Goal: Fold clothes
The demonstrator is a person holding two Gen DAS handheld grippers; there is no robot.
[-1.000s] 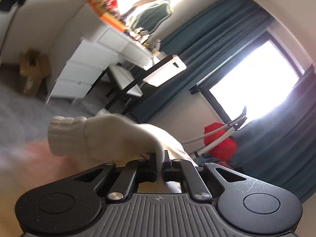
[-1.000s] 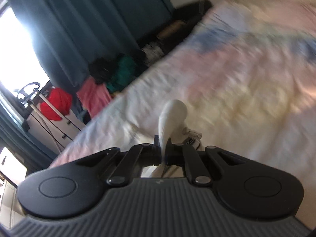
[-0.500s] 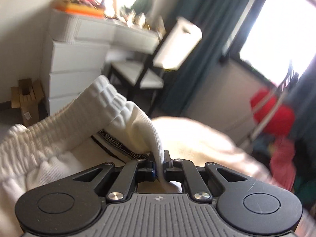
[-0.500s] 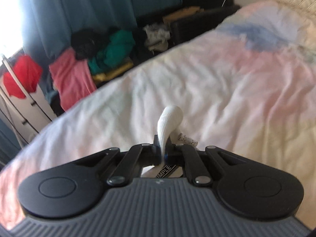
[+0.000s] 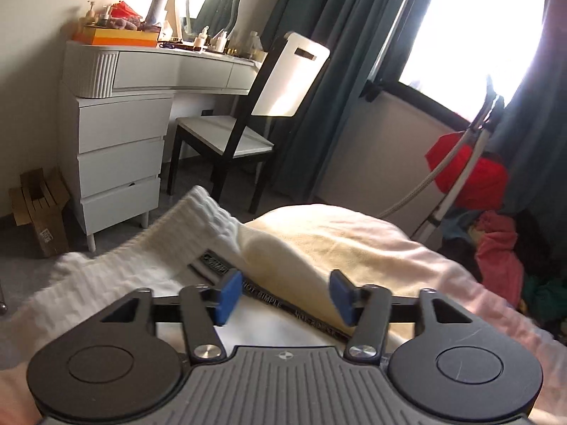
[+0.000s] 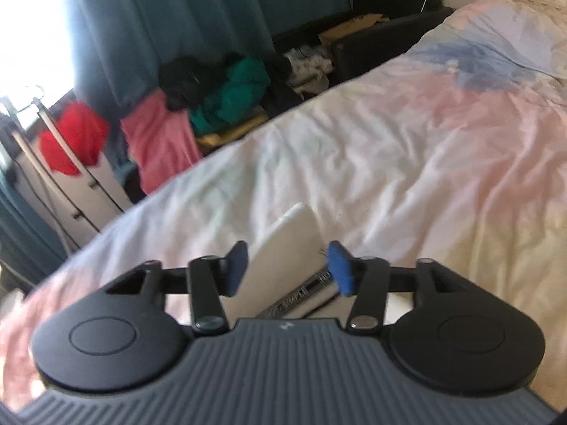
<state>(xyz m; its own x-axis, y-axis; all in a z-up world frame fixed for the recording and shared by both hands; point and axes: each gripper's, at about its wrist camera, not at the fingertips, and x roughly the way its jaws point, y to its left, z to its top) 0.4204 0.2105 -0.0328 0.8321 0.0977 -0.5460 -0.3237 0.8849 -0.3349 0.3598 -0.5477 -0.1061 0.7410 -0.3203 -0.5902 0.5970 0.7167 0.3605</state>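
A white garment [image 5: 212,244] with ribbed cuffs and a black printed band lies on the bed, just in front of my left gripper [image 5: 285,295]. The left gripper is open, its blue pads apart on either side of the cloth, holding nothing. In the right wrist view the same white garment [image 6: 287,248] lies on the bed between the pads of my right gripper [image 6: 287,269], which is also open and empty. The black band with lettering [image 6: 301,294] shows just below the right pads.
The bed [image 6: 425,141] has a pale pink, white and blue cover. A white dresser [image 5: 117,141] and a black-framed chair [image 5: 248,120] stand at the left. A pile of clothes [image 6: 212,106] lies by the dark curtains. A red item [image 5: 467,173] hangs on a stand.
Both grippers were shut on the white garment and carried it down to the bed. Both have now opened and let it go, and it lies on the cover.
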